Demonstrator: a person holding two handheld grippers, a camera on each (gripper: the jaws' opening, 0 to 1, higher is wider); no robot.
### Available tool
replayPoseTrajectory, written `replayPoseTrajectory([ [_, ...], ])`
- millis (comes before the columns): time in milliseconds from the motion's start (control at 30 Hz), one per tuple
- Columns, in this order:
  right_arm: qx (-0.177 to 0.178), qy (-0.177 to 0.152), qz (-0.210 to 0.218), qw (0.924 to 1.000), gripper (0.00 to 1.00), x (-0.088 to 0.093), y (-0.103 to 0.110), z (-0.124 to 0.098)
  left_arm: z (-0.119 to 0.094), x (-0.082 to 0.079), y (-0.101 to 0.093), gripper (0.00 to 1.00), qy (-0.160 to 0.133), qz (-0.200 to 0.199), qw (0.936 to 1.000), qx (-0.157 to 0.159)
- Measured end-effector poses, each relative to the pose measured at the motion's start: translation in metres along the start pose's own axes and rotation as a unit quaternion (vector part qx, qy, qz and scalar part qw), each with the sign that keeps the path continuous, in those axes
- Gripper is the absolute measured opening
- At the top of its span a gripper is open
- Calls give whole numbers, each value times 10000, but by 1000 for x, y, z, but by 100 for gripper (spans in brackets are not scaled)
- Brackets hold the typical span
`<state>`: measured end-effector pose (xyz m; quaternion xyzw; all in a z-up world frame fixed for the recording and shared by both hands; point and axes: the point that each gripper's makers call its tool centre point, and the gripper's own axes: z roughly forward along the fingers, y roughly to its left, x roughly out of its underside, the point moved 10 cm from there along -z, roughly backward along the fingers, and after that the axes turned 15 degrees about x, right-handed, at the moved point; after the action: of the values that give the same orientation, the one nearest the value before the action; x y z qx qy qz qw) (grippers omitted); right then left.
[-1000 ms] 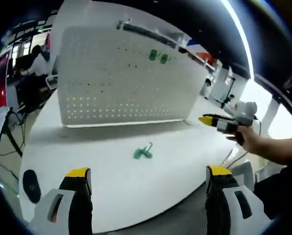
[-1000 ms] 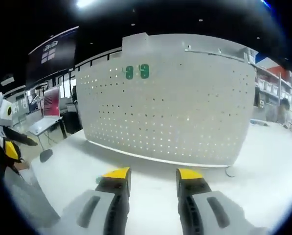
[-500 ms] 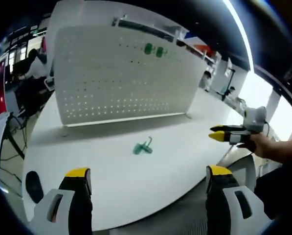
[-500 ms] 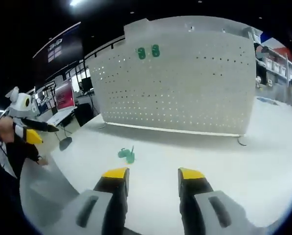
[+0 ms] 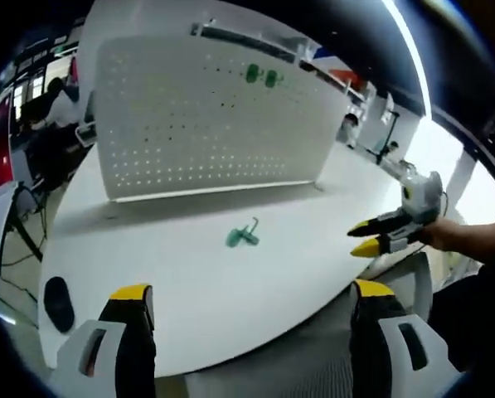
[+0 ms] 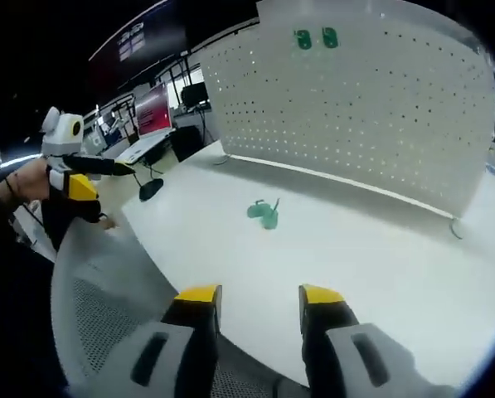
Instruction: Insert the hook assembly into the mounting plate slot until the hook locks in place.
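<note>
Bright ceiling strip glare, dark surroundings, soft fisheye-warped edges

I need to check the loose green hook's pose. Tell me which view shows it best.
The right gripper view: the green hook lies nearer there, its bent wire standing out against the white table. The left gripper view shows it smaller and farther off.

- The left gripper view looks from off the table's (image 5: 189,274) near edge, across it to the pegboard (image 5: 197,124), set well back; its own jaws rise at the bottom.
- The right gripper (image 5: 365,238) enters it from the right, past the table edge.
- The right gripper view looks from the same side, over a mesh chair back (image 6: 106,315), angled down onto the table (image 6: 380,265).
- The left gripper (image 6: 81,178) shows at its left.
- Both views share the table, pegboard (image 6: 371,108) and green hook (image 5: 243,237) (image 6: 264,213) lying mid-table.
</note>
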<state>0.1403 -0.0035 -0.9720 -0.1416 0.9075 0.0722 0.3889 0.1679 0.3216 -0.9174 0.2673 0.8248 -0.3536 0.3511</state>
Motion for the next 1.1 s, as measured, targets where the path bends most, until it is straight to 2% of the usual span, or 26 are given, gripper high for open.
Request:
replayPoseTrajectory([
  [267,-197,278,-213,9992,34,-3,2,24,0,5,7,98,20,-101,9999,-36],
  [500,-410,581,-433,9965,29,-24,-7,60,2,8,11,97,10,-133,9999,-54],
  [733,-507,732,-132,9959,25,-46,-11,93,1,11,21,97,-15,-254,9996,-125],
  [833,-544,807,-167,9951,24,-52,-8,107,0,11,24,97,-30,-306,9994,-156],
  [867,-583,931,-243,9937,24,-54,-7,115,0,11,25,97,-44,-331,9993,-162],
  [1033,-676,1129,7,9913,22,-68,-5,144,2,11,28,96,-60,-396,9990,-181],
  [1100,-643,1135,-20,9914,21,-74,-4,153,3,11,29,96,-43,-420,9990,-166],
])
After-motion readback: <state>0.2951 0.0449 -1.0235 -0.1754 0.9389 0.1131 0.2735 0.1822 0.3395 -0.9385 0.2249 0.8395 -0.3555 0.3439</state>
